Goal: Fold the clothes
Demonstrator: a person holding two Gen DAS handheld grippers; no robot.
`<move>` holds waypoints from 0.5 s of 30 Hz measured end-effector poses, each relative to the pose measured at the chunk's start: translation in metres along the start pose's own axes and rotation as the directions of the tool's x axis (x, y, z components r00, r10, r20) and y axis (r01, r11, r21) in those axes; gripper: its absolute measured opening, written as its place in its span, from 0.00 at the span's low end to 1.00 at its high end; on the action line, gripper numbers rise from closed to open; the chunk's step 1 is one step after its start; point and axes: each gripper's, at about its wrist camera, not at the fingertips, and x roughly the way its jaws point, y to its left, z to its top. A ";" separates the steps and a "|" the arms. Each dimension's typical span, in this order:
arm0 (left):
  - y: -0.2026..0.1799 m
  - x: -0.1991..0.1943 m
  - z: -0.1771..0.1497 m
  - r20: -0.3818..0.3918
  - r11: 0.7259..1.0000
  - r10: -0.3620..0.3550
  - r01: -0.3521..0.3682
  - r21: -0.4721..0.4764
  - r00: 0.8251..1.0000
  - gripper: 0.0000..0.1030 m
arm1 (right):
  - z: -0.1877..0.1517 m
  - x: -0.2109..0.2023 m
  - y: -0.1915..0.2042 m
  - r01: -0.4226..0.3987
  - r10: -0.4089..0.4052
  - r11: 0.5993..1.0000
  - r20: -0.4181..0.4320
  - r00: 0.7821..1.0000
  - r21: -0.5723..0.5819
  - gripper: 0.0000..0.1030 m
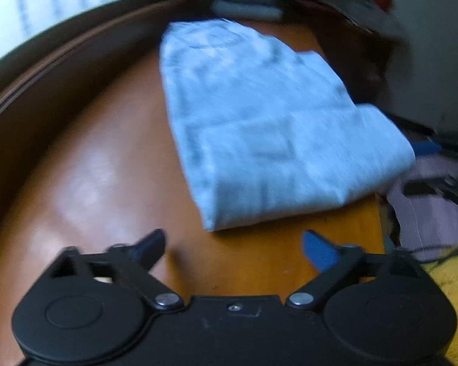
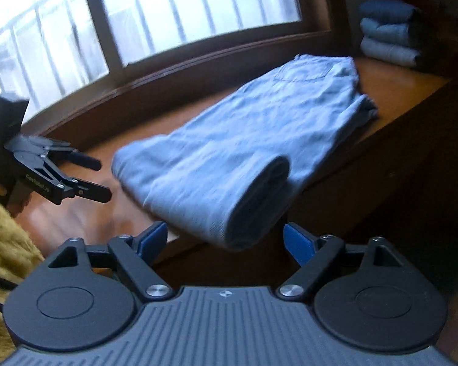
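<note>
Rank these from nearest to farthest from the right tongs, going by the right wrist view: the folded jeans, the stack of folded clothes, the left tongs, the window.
1. Folded jeans: rolled end hangs off the ledge just ahead of the right tongs.
2. Left tongs: off to the left, above the ledge.
3. Stack of folded clothes and window: both at the back; too close to call.

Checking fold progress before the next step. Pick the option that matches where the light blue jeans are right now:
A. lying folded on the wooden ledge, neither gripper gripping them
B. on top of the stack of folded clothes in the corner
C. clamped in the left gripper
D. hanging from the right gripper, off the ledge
A: the light blue jeans lie folded on the wooden ledge, while the left gripper and right gripper both stand open and empty.
</note>
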 end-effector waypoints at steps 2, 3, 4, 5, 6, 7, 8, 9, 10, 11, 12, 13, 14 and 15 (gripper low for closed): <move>-0.002 0.004 0.001 0.005 0.999 -0.026 0.026 0.036 1.000 0.77 | -0.001 0.007 0.005 0.041 -0.041 0.998 -0.003 0.999 -0.043 0.66; -0.001 0.007 0.003 0.008 0.998 -0.045 0.044 0.048 0.999 0.76 | -0.002 0.010 0.008 0.052 -0.053 0.997 -0.011 0.999 -0.063 0.59; -0.002 0.009 0.003 0.014 0.997 -0.051 0.050 0.059 0.999 0.76 | -0.003 0.012 0.011 0.058 -0.059 0.995 -0.013 0.998 -0.082 0.55; -0.003 0.011 0.004 0.020 0.996 -0.057 0.056 0.070 0.998 0.76 | -0.004 0.013 0.013 0.064 -0.066 0.993 -0.015 0.998 -0.100 0.55; -0.004 0.013 0.005 0.026 0.995 -0.063 0.061 0.080 0.998 0.76 | -0.005 0.015 0.015 0.070 -0.073 0.991 -0.016 0.997 -0.118 0.53; -0.004 0.015 0.005 0.034 0.995 -0.068 0.065 0.081 0.997 0.76 | -0.005 0.017 0.015 0.076 -0.079 0.989 -0.013 0.997 -0.128 0.51; -0.004 0.015 0.005 0.044 0.993 -0.076 0.072 0.089 0.996 0.75 | -0.005 0.017 0.016 0.079 -0.081 0.988 -0.007 0.997 -0.132 0.50; -0.004 0.017 0.006 0.054 0.993 -0.082 0.077 0.095 0.995 0.74 | -0.005 0.016 0.016 0.082 -0.083 0.988 -0.001 0.997 -0.134 0.48; -0.004 0.018 0.006 0.062 0.992 -0.086 0.080 0.095 0.994 0.72 | -0.005 0.016 0.017 0.085 -0.085 0.987 0.004 0.996 -0.135 0.47; -0.004 0.019 0.006 0.070 0.992 -0.089 0.082 0.095 0.994 0.65 | -0.005 0.017 0.017 0.087 -0.087 0.986 0.004 0.996 -0.140 0.45; -0.004 0.018 0.006 0.079 0.993 -0.083 0.076 0.088 0.993 0.59 | -0.006 0.017 0.017 0.088 -0.089 0.985 0.004 0.996 -0.145 0.43; -0.002 0.016 0.006 0.086 0.995 -0.076 0.070 0.073 0.993 0.56 | -0.007 0.018 0.017 0.092 -0.092 0.984 0.006 0.996 -0.153 0.40; 0.001 0.014 0.006 0.091 0.996 -0.073 0.068 0.059 0.993 0.50 | -0.006 0.017 0.017 0.093 -0.092 0.984 0.010 0.996 -0.153 0.38; 0.004 0.011 0.005 0.099 0.997 -0.066 0.062 0.044 0.993 0.47 | -0.006 0.016 0.017 0.093 -0.092 0.984 0.015 0.996 -0.153 0.36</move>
